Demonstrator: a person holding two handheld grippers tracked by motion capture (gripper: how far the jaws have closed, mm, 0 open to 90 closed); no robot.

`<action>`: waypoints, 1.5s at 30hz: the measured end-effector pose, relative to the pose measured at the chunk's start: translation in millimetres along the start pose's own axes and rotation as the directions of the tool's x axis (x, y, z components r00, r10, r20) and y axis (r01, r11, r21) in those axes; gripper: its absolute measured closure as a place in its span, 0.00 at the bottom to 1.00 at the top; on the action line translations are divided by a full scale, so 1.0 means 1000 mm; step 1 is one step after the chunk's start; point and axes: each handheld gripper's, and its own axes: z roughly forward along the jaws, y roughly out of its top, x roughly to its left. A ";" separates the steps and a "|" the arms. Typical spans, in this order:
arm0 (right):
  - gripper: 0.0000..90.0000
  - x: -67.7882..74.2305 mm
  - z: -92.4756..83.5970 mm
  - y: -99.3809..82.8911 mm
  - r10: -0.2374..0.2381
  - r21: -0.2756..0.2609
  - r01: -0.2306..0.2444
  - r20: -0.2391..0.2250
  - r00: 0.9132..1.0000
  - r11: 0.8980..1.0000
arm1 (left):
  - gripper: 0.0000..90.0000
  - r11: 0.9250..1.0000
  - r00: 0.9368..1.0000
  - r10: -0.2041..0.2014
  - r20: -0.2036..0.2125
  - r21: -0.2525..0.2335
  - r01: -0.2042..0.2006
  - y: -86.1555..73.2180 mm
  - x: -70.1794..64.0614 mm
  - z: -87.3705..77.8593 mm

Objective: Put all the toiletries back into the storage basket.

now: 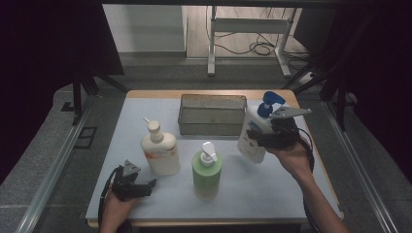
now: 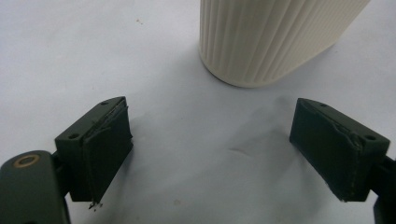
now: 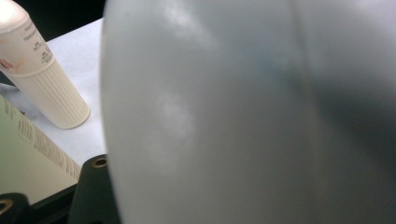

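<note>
- Dark curtains are closing in the room on both sides, and a pale sheet is covering the counter under the work.
- Right tool is gripping the white bottle with the blue pump, its jaws pressing on the bottle's body.
- That bottle is hanging tilted above the counter's right side, just in front of the wire basket's right end; in the right gripper view its white wall is sitting right against the camera.
- Left tool is resting near the counter's front left corner with its jaws standing wide apart and nothing between them; in the left gripper view bare sheet is lying between them.
- Cream pump bottle is standing upright just beyond the left tool, apart from it.
- Green pump bottle is standing upright near the middle of the front edge.
- Wire basket is sitting by the back edge.
</note>
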 end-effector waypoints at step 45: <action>0.42 0.031 0.068 0.091 -0.053 -0.028 0.053 -0.001 0.999 0.998 | 0.14 1.000 1.000 -0.002 0.003 0.003 0.002 0.000 0.000 0.000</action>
